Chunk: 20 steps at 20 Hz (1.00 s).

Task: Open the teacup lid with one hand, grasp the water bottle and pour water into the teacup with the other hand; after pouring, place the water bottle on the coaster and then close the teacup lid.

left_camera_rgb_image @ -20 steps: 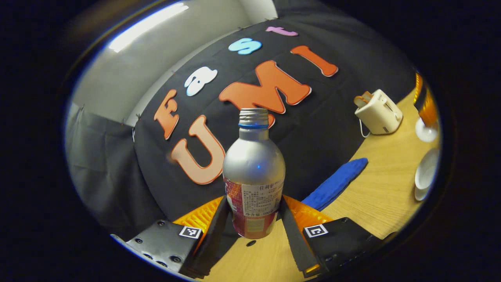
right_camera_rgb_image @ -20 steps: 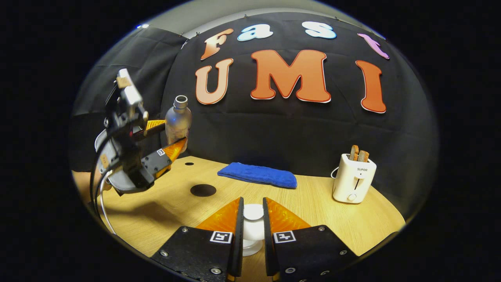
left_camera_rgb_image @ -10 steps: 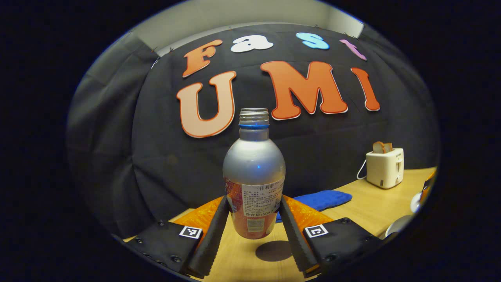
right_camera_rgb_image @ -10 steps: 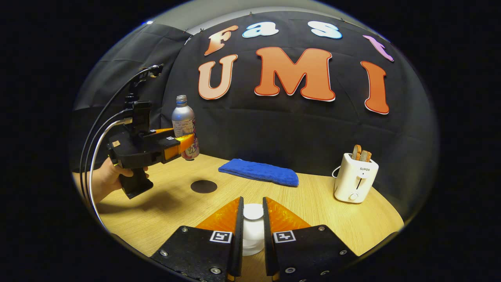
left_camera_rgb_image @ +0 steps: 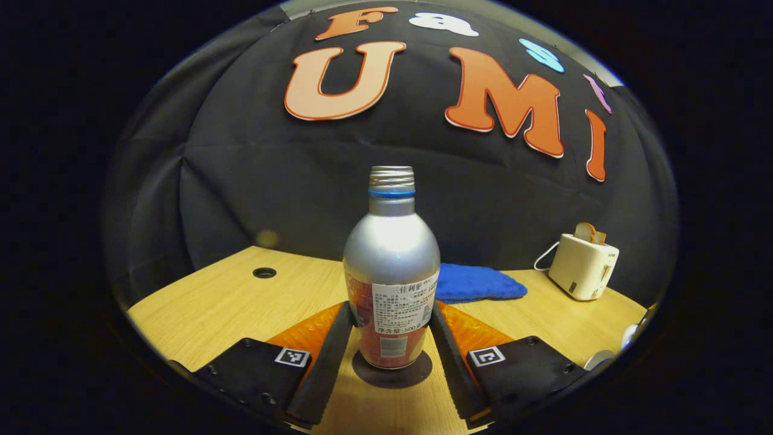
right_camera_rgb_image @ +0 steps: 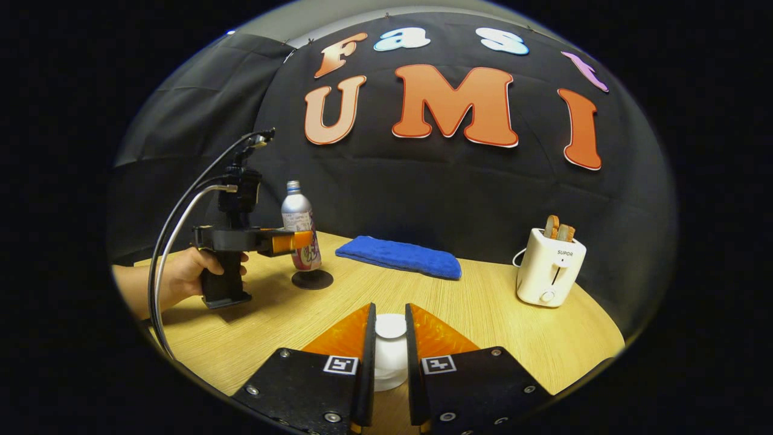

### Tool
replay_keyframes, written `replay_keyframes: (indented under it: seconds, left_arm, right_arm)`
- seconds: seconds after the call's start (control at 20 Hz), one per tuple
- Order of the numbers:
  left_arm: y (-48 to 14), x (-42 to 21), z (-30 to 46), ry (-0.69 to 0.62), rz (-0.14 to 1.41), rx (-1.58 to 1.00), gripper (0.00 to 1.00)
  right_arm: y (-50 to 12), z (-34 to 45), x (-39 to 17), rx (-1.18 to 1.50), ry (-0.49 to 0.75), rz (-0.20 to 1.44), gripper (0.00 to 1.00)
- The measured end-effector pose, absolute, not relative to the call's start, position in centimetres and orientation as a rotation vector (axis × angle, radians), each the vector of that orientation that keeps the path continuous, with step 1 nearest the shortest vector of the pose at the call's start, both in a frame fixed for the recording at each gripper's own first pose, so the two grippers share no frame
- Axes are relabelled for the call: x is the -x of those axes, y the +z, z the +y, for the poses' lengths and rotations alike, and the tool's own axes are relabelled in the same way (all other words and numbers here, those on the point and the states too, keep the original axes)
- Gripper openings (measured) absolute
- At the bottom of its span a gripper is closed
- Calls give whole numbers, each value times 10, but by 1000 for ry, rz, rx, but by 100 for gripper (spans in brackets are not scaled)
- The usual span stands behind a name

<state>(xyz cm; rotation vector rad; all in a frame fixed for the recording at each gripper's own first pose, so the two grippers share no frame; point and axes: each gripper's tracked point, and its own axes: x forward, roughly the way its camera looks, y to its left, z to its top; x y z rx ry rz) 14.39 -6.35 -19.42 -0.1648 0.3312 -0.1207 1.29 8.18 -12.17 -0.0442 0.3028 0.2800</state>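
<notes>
A silver water bottle [left_camera_rgb_image: 391,266] with a red label and no cap stands upright between the fingers of my left gripper [left_camera_rgb_image: 391,317], which is shut on its lower body. Its base is at the round black coaster [left_camera_rgb_image: 416,376]; I cannot tell whether it rests on it. In the right gripper view the bottle [right_camera_rgb_image: 299,217] and left gripper [right_camera_rgb_image: 296,240] are at the left above the coaster [right_camera_rgb_image: 320,281]. My right gripper [right_camera_rgb_image: 391,319] is shut on the white teacup lid [right_camera_rgb_image: 391,329], held low over the table. A white rim of the teacup set [left_camera_rgb_image: 598,360] shows at the far right.
A folded blue cloth [right_camera_rgb_image: 398,257] lies by the back wall. A white toaster [right_camera_rgb_image: 548,275] with bread in it stands at the right. A hand [right_camera_rgb_image: 181,278] holds the left gripper's handle, with cables above it. A small hole [left_camera_rgb_image: 264,272] sits in the wooden table [right_camera_rgb_image: 483,314].
The left gripper has swung level from a tilt and come down with the bottle, from well above the table to the coaster. The right gripper has kept still with the lid.
</notes>
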Motion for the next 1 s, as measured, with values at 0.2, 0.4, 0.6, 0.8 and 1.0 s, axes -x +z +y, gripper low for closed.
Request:
replay_keyframes:
  seconds: [0.2,0.4,0.6,0.8,1.0]
  left_arm:
    - [-218,-149,-67,-123,383,150,81]
    - [-217,-148,-69,-142,399,120,81]
    - [-216,-143,-74,-164,418,112,87]
    - [-204,-138,-75,-165,384,74,98]
    - [-189,-123,-71,-160,352,59,98]
  right_arm:
    - [-125,80,-16,43,281,312,24]
    - [-131,83,-17,42,285,326,24]
    - [-136,89,-17,42,298,336,24]
    - [-140,94,-18,41,310,343,24]
    - [-145,98,-18,43,315,347,24]
